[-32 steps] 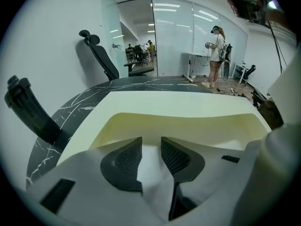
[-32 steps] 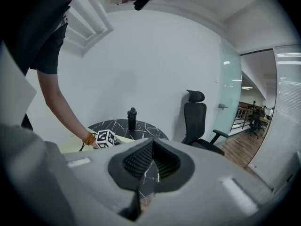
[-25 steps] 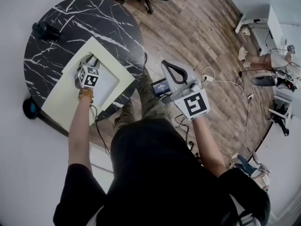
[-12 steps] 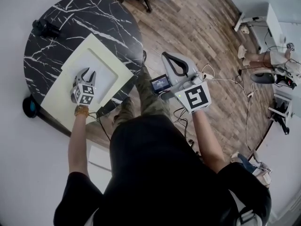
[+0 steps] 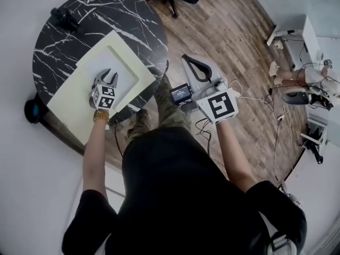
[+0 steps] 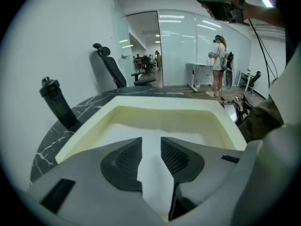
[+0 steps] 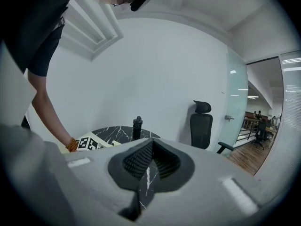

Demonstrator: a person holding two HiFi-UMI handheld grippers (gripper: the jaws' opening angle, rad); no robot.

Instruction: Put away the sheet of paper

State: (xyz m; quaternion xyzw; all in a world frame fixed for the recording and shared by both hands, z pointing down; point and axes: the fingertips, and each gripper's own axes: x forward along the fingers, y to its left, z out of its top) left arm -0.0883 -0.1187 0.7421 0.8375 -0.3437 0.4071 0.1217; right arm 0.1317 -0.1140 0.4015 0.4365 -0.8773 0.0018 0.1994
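one flat white sheet (image 5: 127, 70) in a cream rectangular tray (image 5: 74, 97)

The person is wearing a black short-sleeved top (image 5: 175, 195) filling the lower centre of the head view, olive camouflage trousers (image 5: 171, 110) above it, and a beaded amber bracelet (image 5: 99, 116). The grey left gripper (image 5: 110, 77) and right gripper (image 5: 190, 62) are carrying black-and-white marker cubes.

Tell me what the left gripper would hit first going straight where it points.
Likely the sheet of paper lying in the tray, just beyond the left gripper's open jaws; depth is hard to judge.
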